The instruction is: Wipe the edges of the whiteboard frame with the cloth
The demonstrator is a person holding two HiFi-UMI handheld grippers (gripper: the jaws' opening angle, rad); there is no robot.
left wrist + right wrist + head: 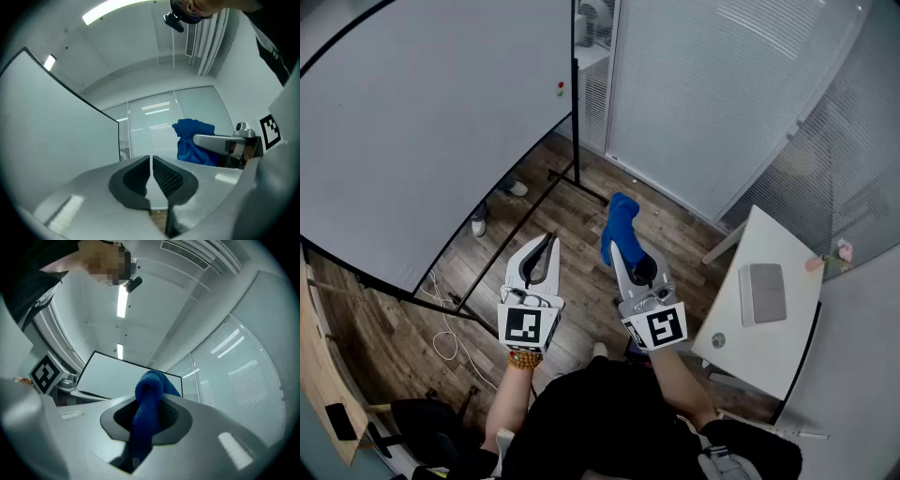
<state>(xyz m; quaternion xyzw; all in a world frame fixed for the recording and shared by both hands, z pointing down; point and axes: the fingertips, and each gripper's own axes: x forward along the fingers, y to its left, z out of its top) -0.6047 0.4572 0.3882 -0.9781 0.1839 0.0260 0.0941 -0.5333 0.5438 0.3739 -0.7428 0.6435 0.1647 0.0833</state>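
While the cloth point(621, 223) is clamped in the right hand-held gripper point(626, 262) and stands up out of it as a blue bunch, it is well apart from the whiteboard point(422, 122), which fills the upper left of the head view. No wiping contact shows yet. In the right gripper view the jaws are pressed on a narrow rolled waist of the cloth point(145, 408), with most of the fabric loose beyond the tips. The left hand-held gripper point(546, 246) has its jaws brought together to a thin slit with nothing between them.

The main risk, as I judge it, is the grip. Dragged along the black frame point(574, 75), the thin waist could slide out of the jaws, or the loose bunch could fold back so that bare jaw metal rubs the frame instead of cloth.

A second risk is the board itself. It stands on a light stand point(572, 183), so a hard sideways push along an edge may shift or rock it, and the left hand-held gripper, closed as it is, is not placed to steady anything.

Underfoot there is a white cable point(445, 328) lying on the floor at lower left — stepping in toward the lower edge could snag it. Someone's shoes point(478, 222) show just under the board, so a reach along that edge could meet that person.
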